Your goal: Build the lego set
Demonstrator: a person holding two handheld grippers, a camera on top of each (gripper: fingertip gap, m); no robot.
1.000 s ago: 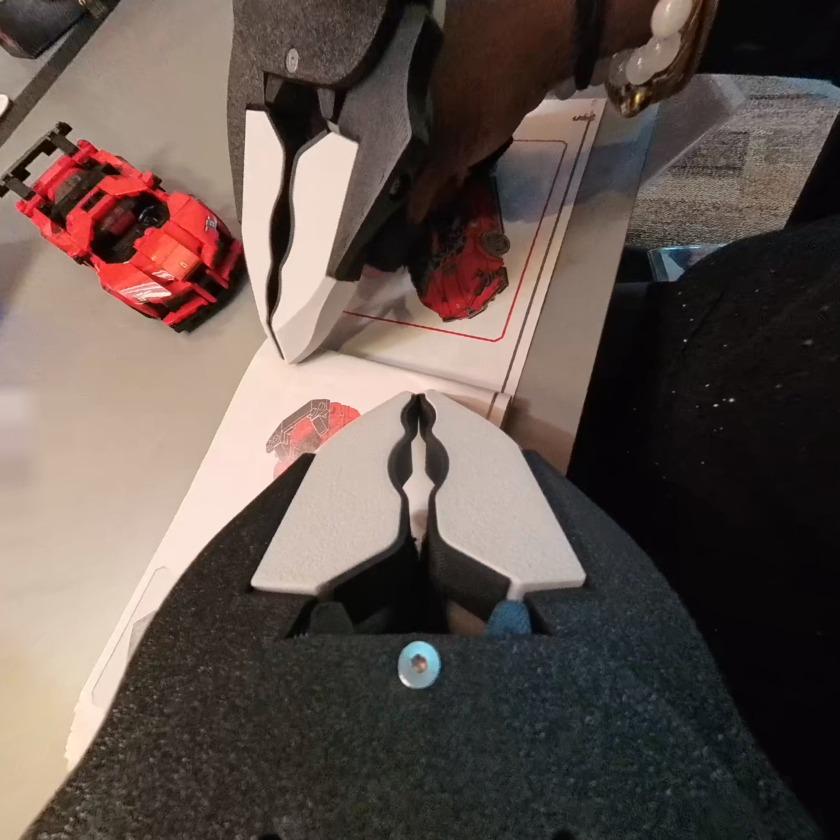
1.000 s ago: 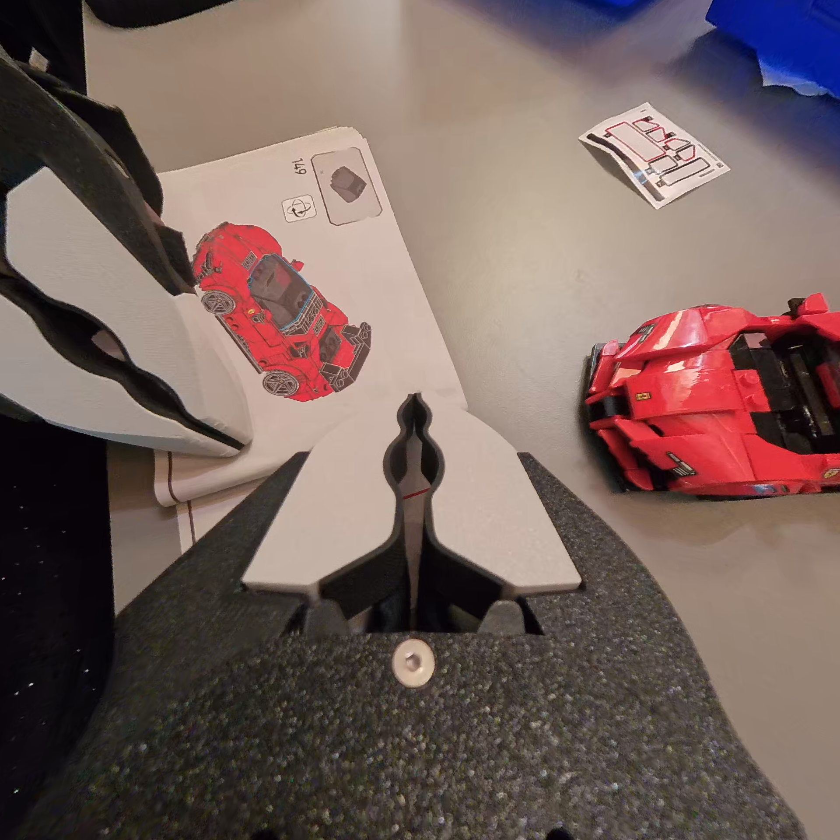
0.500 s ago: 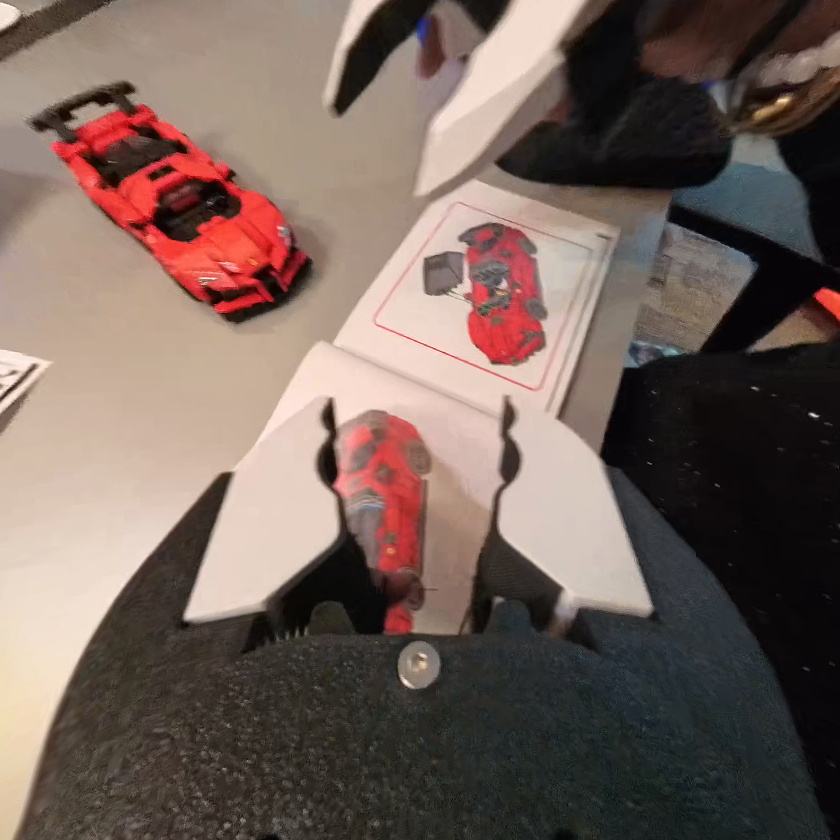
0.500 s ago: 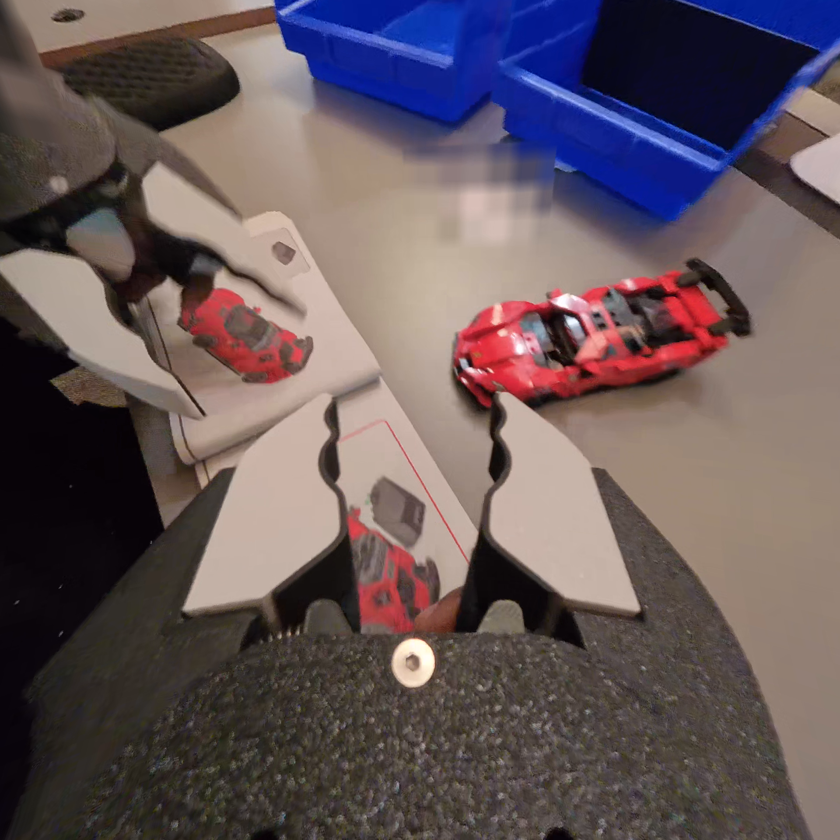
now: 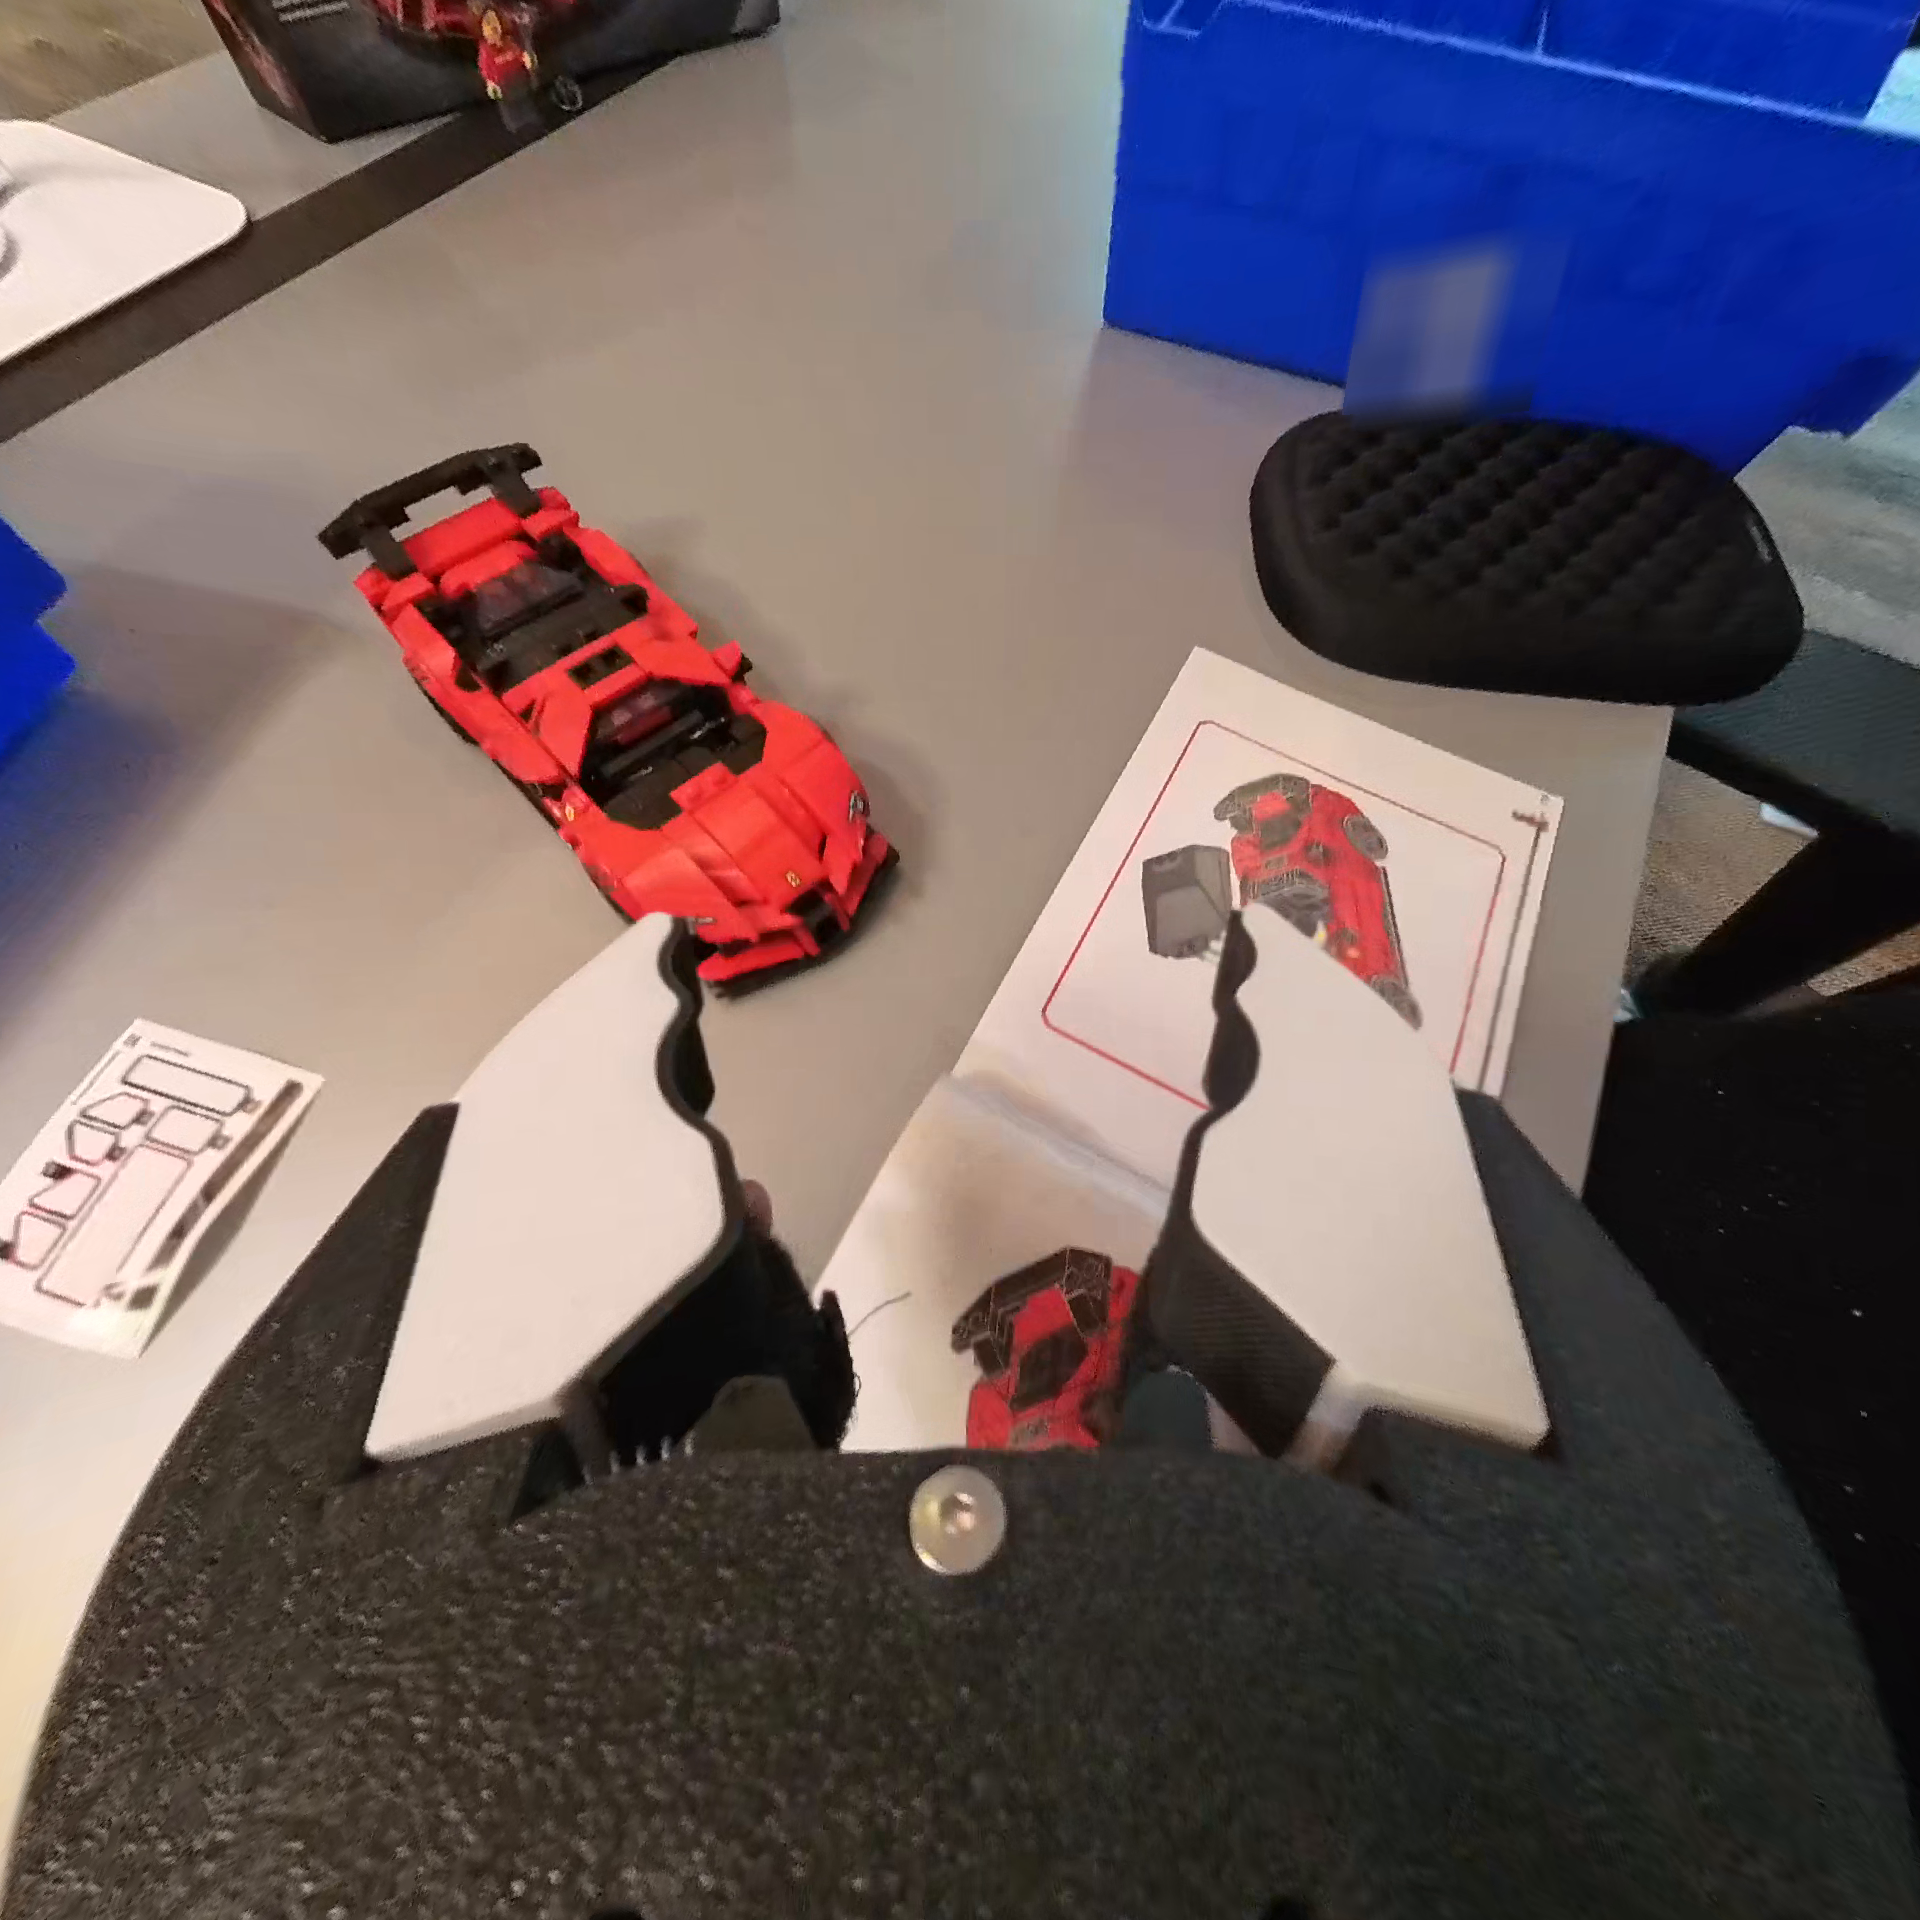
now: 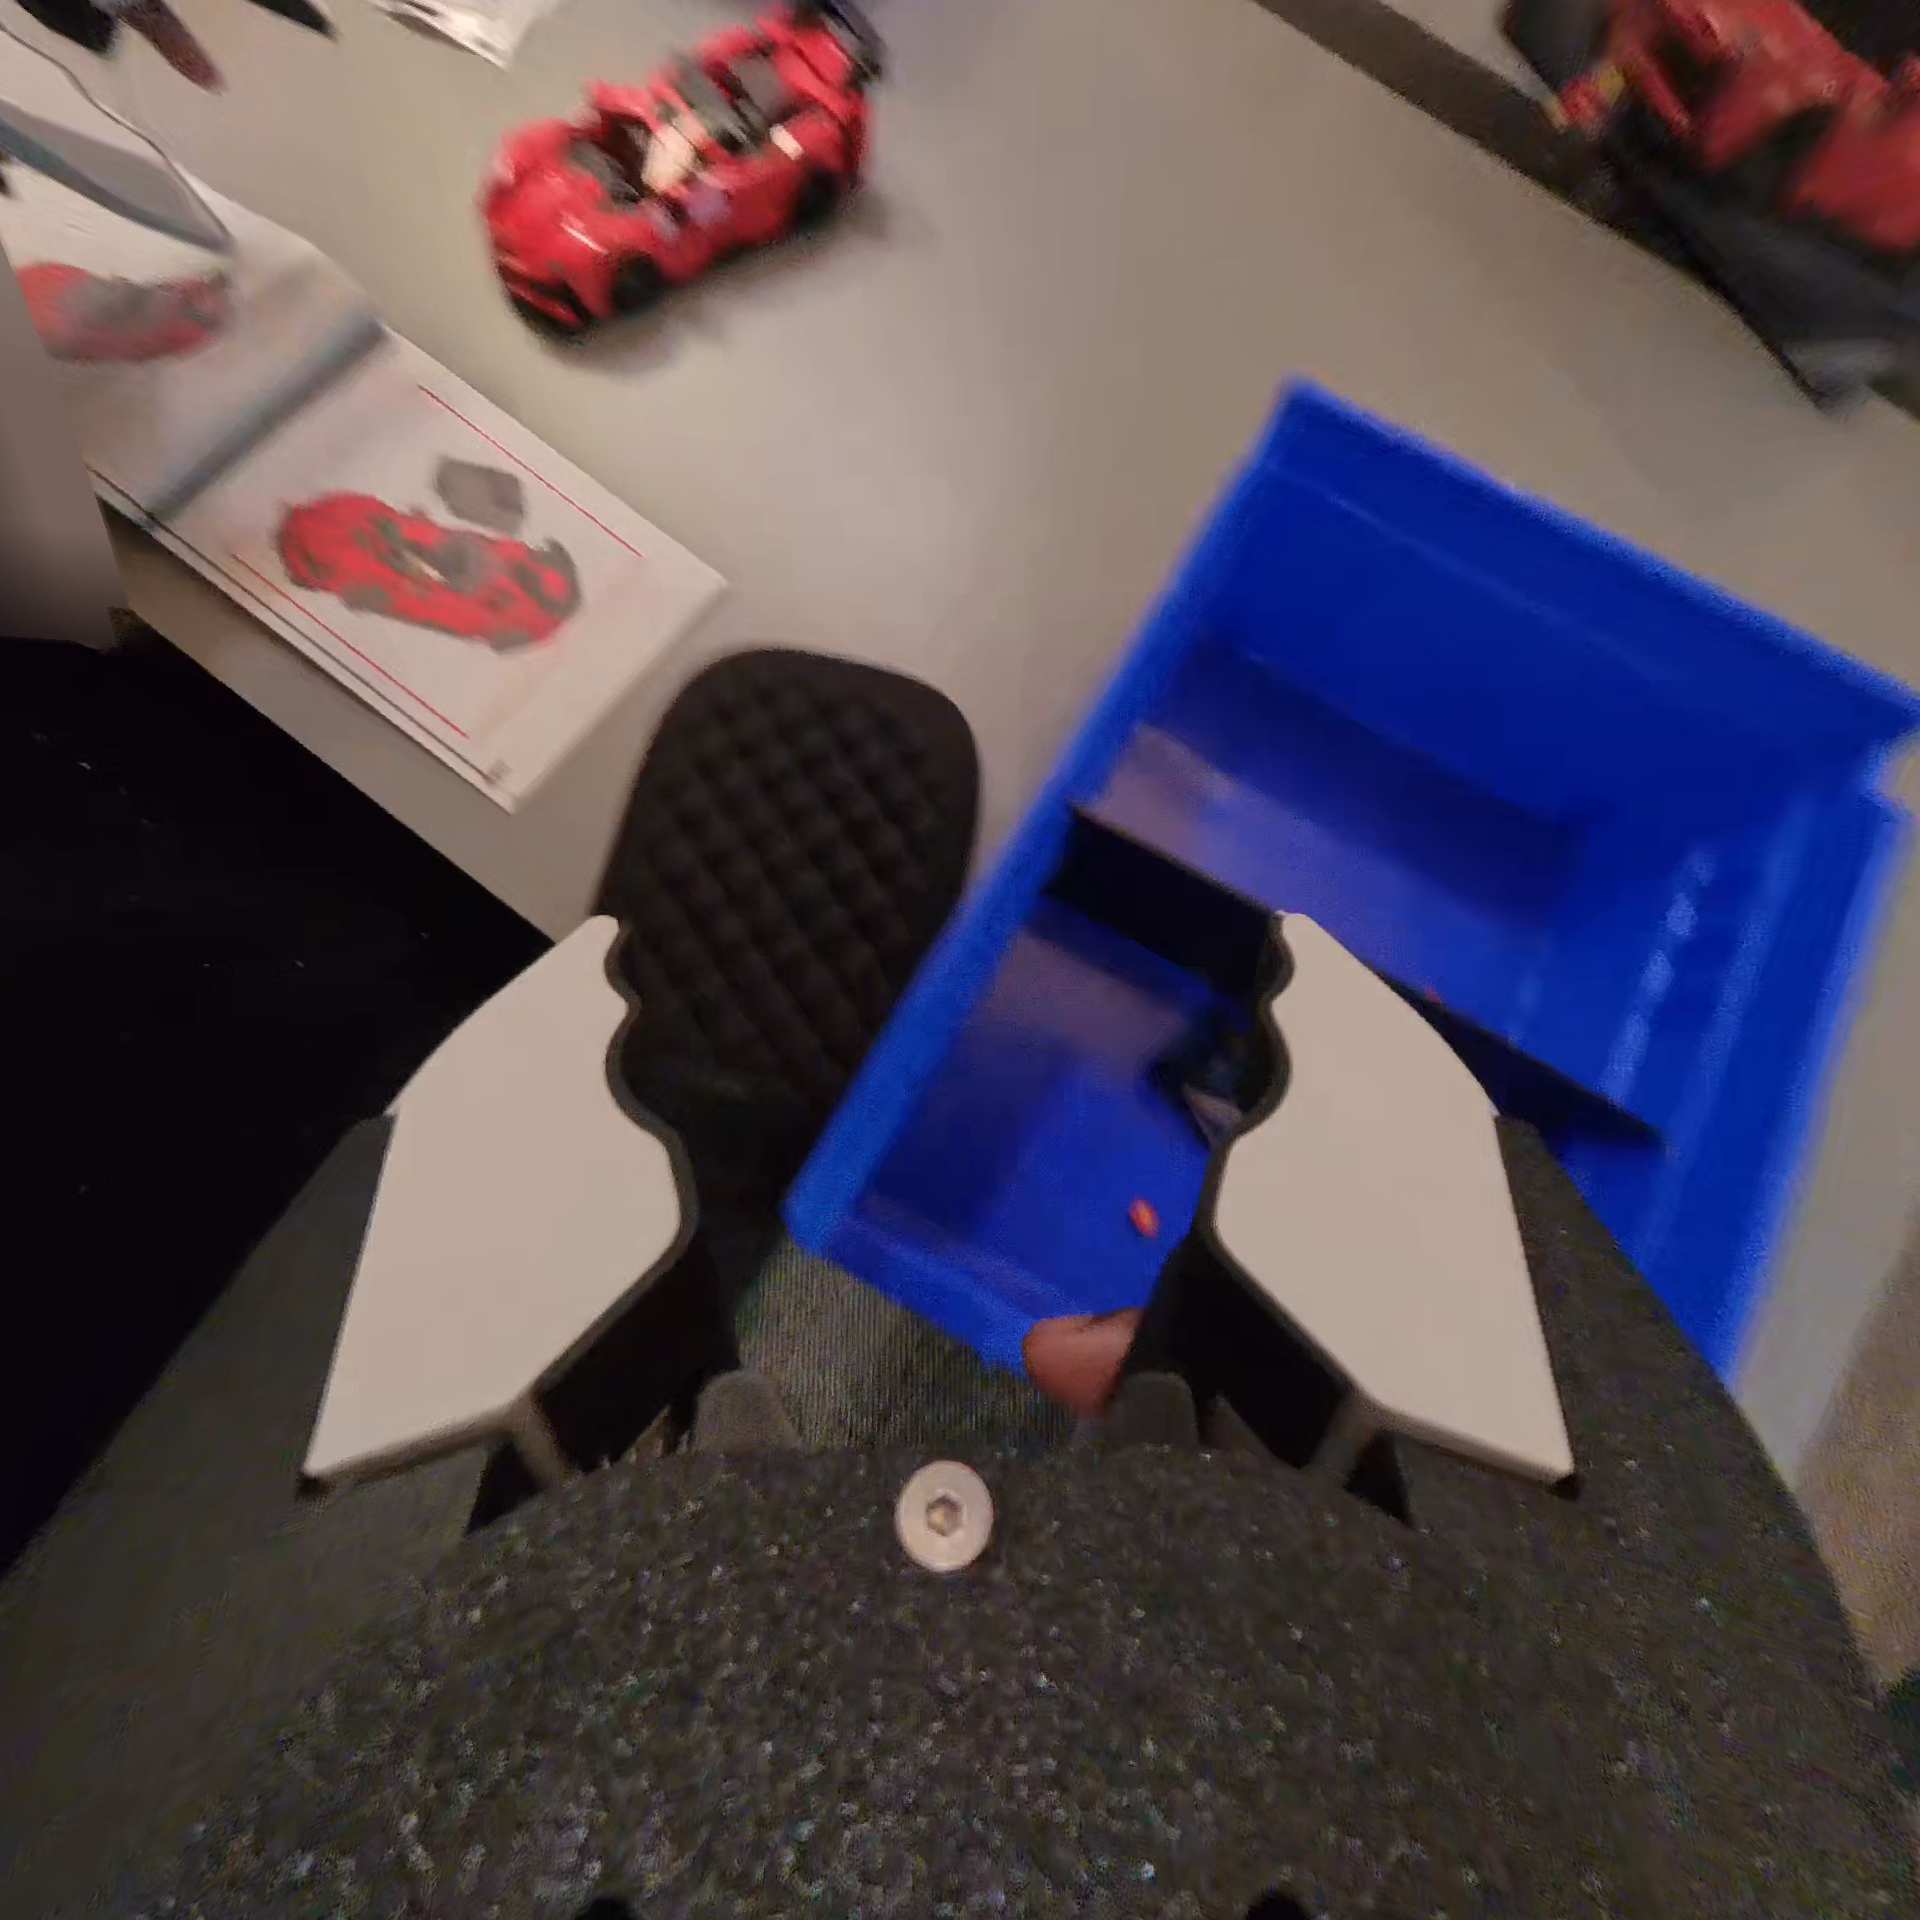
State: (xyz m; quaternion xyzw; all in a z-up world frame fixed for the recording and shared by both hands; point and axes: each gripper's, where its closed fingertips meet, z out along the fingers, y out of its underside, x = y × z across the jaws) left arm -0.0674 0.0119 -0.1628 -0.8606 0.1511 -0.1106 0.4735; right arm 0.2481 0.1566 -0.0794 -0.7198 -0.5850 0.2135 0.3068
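A red and black lego car (image 5: 613, 717) stands on the grey table, ahead and left of my left gripper (image 5: 951, 935). That gripper is open and empty, held above the open instruction booklet (image 5: 1288, 894). The car also shows blurred at the top left of the right wrist view (image 6: 675, 166), with the booklet (image 6: 416, 561) below it. My right gripper (image 6: 945, 935) is open and empty, over the near end of a blue bin (image 6: 1403, 935) at the table's edge. A tiny red piece (image 6: 1141, 1214) lies in the bin's near compartment.
A black padded armrest (image 5: 1517, 551) sits beside the booklet, also in the right wrist view (image 6: 790, 831). A sticker sheet (image 5: 135, 1174) lies at the left. A blue bin (image 5: 1455, 177) stands at the back right, the lego box (image 5: 416, 52) at the back.
Both grippers have opened and lifted off the booklet. The right gripper has swung right, from the booklet to the blue bin. It no longer shows in the left wrist view.
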